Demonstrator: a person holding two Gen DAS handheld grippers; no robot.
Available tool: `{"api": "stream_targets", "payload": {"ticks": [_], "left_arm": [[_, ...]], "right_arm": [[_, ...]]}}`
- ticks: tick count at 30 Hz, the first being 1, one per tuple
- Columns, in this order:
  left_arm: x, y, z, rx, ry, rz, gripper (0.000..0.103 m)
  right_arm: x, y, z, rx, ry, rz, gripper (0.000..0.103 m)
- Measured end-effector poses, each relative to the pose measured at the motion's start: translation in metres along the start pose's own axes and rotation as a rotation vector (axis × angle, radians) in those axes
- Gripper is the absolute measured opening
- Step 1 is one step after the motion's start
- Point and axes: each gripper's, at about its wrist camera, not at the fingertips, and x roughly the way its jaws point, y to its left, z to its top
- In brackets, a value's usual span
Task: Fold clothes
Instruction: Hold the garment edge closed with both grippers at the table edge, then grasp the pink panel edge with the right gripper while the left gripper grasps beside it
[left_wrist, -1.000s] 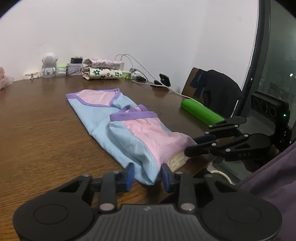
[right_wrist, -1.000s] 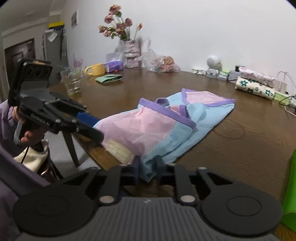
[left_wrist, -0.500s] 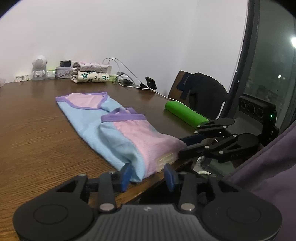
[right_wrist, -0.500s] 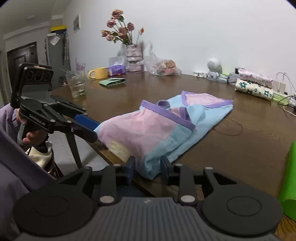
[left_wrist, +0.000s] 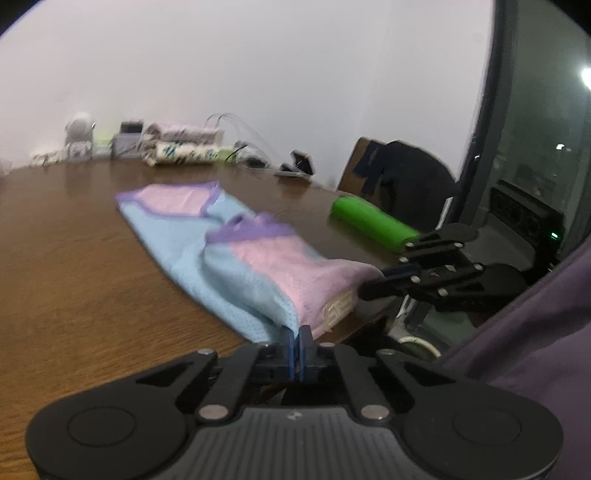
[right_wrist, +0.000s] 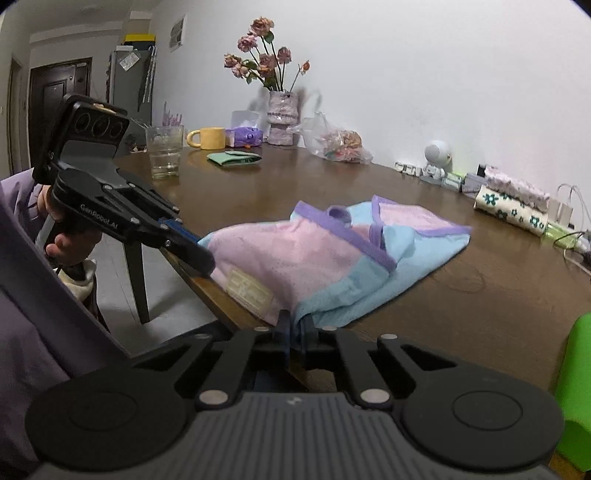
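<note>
Both claws have just been closing, and each now pinches a near corner of the little top (left_wrist: 236, 254). The left claw (left_wrist: 296, 341) holds the blue corner, and the right claw (right_wrist: 295, 328) holds the corner at the other side, where pink meets blue. The top lies on the brown tabletop (left_wrist: 74, 266), with its near end right at the edge by the person.

To do this step well, I think both corners should be lifted together and at the same height. Then they should be carried over toward the far end, so the near edge lands straight on the far edge. If one claw goes faster, the fold will come out crooked. The cloth looks thin and floppy, so a slow, even move should keep it from bunching.

The top is pink and light blue with purple trim. It is already folded long and narrow, and a pale patch (right_wrist: 249, 288) shows near the corner.
</note>
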Motion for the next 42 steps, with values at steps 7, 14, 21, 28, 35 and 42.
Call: {"api": "stream_targets", "payload": {"ticks": [7,14,21,28,35,42], "left_arm": [[-0.006,0.019,0.034,-0.086,-0.179,0.056,0.000],[0.046,0.052,0.083,-0.223,-0.190,0.139,0.000],[0.086,0.087,0.110,-0.303,-0.155,0.269,0.001],[0.080,0.097,0.100,-0.384,-0.140,0.251,0.035],[0.111,0.067,0.100,-0.275,-0.009,0.287,0.034],[0.114,0.061,0.083,-0.259,0.061,0.311,0.034]], "right_arm": [[-0.012,-0.025,0.034,0.080,-0.144,-0.013,0.004],[0.042,-0.065,0.075,0.178,-0.164,-0.154,0.004],[0.106,-0.108,0.105,0.294,-0.042,-0.247,0.004],[0.162,-0.141,0.082,0.410,0.135,-0.297,0.006],[0.131,-0.130,0.086,0.390,0.028,-0.356,0.037],[0.113,-0.107,0.088,0.329,-0.012,-0.240,0.037]]}}
